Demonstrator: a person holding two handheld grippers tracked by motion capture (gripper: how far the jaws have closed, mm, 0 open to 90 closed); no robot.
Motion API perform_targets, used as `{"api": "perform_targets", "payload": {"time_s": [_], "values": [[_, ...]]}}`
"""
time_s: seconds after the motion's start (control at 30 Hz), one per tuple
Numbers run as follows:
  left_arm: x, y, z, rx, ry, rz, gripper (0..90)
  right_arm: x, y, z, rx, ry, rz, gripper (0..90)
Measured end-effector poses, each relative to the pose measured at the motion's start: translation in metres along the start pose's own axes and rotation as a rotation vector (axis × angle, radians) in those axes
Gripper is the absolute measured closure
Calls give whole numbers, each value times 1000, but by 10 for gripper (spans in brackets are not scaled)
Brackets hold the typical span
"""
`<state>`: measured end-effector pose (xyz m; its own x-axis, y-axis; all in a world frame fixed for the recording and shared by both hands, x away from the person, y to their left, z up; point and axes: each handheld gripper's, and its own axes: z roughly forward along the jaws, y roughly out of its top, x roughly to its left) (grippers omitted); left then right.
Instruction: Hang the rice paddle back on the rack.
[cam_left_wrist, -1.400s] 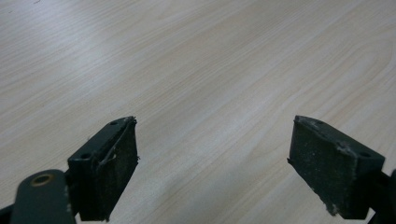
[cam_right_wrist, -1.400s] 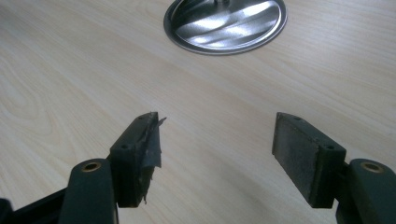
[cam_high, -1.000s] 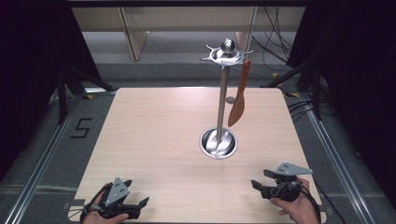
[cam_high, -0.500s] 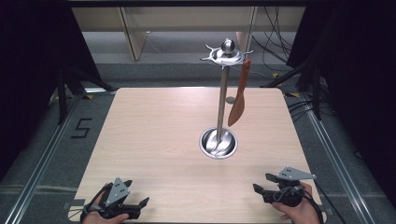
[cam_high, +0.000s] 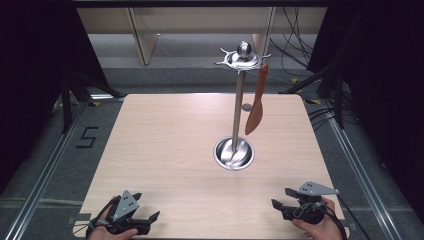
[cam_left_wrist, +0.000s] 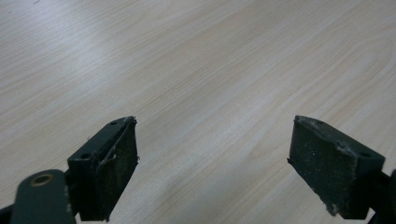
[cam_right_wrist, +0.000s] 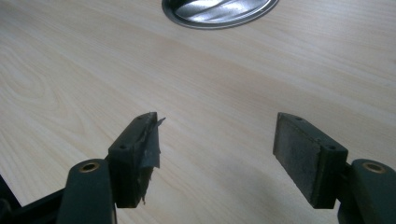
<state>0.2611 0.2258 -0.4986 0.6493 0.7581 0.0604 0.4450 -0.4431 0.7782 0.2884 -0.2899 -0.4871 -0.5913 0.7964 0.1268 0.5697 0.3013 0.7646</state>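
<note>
We hold both claws, left claw (cam_high: 150, 218) and right claw (cam_high: 280, 199), released at the worktop (cam_high: 165, 150) edge; next: reach the wooden spatula (cam_high: 256, 107) on the stand (cam_high: 239, 100).

A wooden spatula (cam_high: 255, 107) hangs upright from the metal stand (cam_high: 238, 120).
</note>
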Motion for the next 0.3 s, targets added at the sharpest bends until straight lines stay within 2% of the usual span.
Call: {"api": "perform_targets", "payload": {"time_s": [0.03,0.07,0.1,0.27,0.3], "values": [[0,0,0,6,0,6,149,0,0,0,3,-5,7,325],[-1,0,0,4,-2,-19,149,2,-1,-1,6,8,33,325],[0,0,0,14,4,-8,149,0,-1,0,-7,6,13,325],[1,0,0,13,-1,9,149,0,0,-1,1,8,13,325],[1,-1,0,20,11,13,149,4,0,-1,9,14,48,325]]}}
